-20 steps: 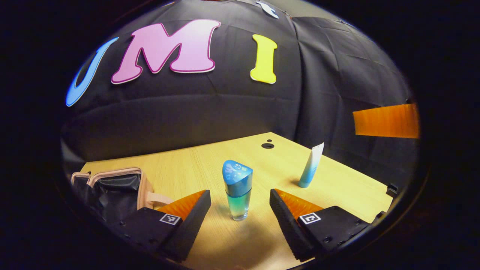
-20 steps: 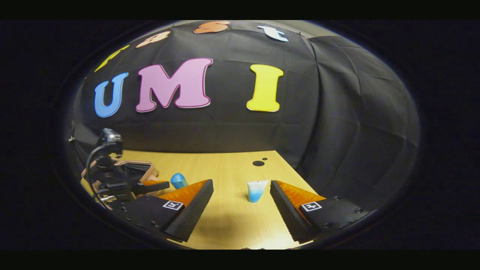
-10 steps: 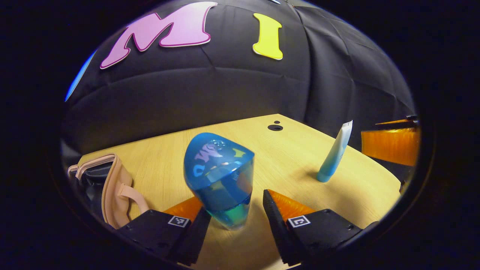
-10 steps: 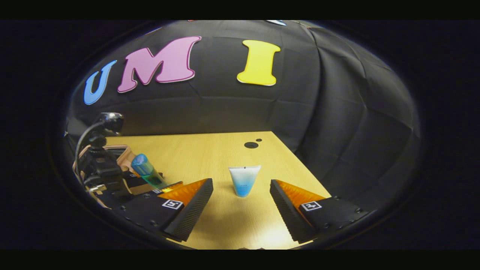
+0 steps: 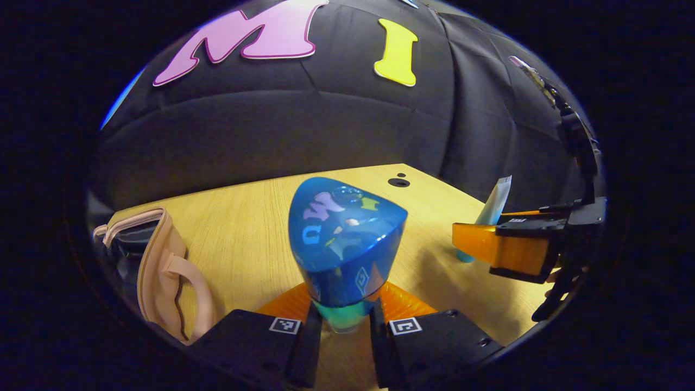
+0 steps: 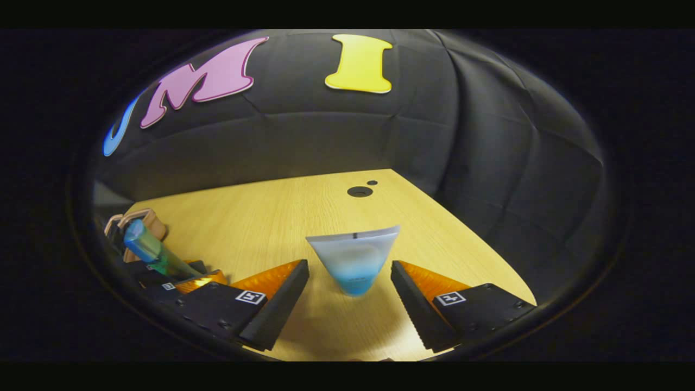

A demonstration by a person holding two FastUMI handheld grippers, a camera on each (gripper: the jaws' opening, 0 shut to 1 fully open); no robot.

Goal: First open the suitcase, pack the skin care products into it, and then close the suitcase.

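Left gripper [image 5: 343,320] pinches my blue bottle [image 5: 345,244] low on its base, on the table [image 5: 244,233] beside the suitcase [image 5: 163,271]; it could tip. Right gripper [image 6: 350,296] gapes around the tube [image 6: 354,260]

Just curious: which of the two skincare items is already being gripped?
The blue-capped bottle: the left hand-held gripper squeezes it. The white-blue tube stands free.
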